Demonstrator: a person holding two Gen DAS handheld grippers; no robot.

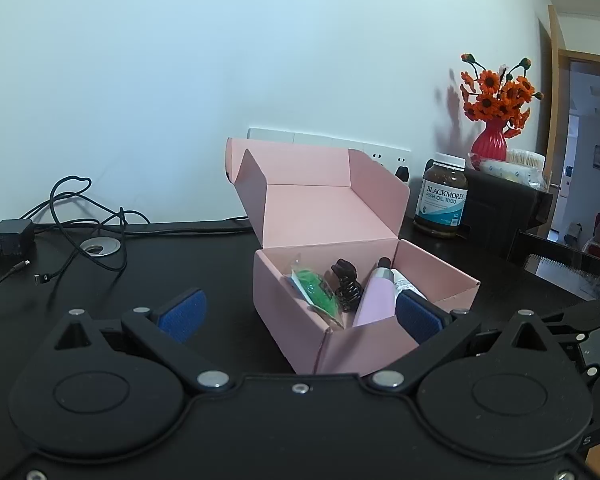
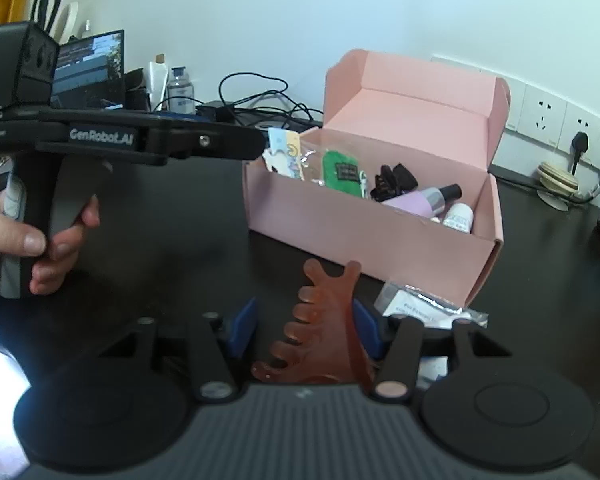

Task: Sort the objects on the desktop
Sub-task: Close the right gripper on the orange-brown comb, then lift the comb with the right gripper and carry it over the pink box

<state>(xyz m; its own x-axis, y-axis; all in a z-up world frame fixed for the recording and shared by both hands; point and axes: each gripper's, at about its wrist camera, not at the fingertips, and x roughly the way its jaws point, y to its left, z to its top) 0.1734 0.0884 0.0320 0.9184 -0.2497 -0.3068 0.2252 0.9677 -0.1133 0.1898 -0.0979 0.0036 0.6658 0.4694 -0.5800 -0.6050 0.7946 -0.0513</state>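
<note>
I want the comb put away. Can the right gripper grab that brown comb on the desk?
Probably yes. The comb lies flat between the right gripper's fingers, with nothing on top. One finger looks close against its edge; the other stands apart.

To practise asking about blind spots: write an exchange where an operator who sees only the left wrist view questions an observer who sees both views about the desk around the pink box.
Operator: Where is the right gripper?
Observer: In front of the box, with an orange-brown comb between its open fingers.
Operator: Anything else outside the box?
Observer: A clear packet lies on the desk beside the comb, near the box's corner.
</note>
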